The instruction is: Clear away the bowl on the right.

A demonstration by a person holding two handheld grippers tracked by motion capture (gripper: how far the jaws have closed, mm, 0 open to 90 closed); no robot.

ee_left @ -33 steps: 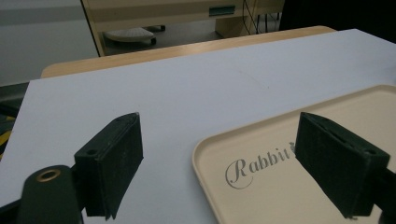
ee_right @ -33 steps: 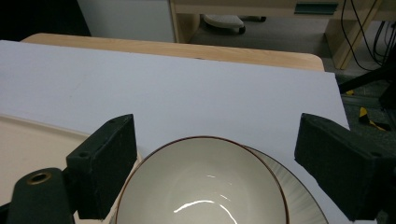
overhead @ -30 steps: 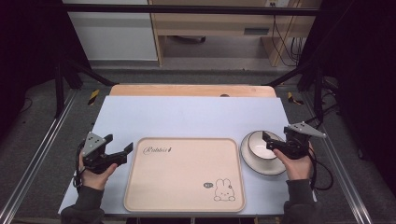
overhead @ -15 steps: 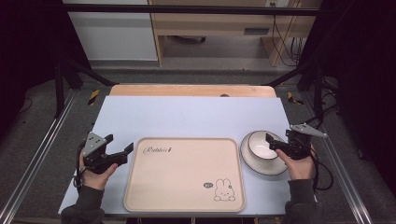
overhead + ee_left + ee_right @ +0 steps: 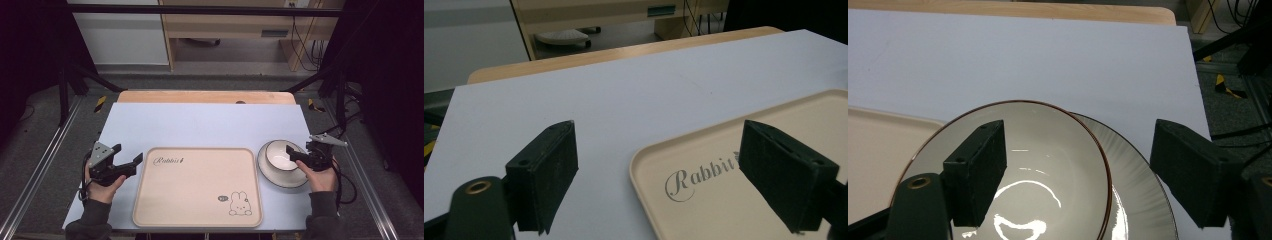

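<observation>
A beige tray (image 5: 200, 190) printed with "Rabbit" and a small rabbit lies at the table's front middle. To its right, a white bowl (image 5: 278, 156) with a thin brown rim sits in a white plate (image 5: 280, 179). My right gripper (image 5: 300, 150) hangs over the bowl's right side. Its jaws have just been closing and stand apart, touching nothing. In the right gripper view (image 5: 1080, 131), the left jaw is over the bowl (image 5: 1048, 165) and the right jaw over the plate (image 5: 1140, 200). My left gripper (image 5: 127, 153) is open beside the tray's left edge (image 5: 704, 220).
A pale blue mat (image 5: 200, 125) covers the wooden table (image 5: 205, 96), with bare mat behind the tray. Metal frame rails (image 5: 42, 165) run along both sides. Cables (image 5: 345, 185) trail by the right hand.
The right gripper's jaws have narrowed a little over the bowl's right side. The left hand and gripper have kept still.
</observation>
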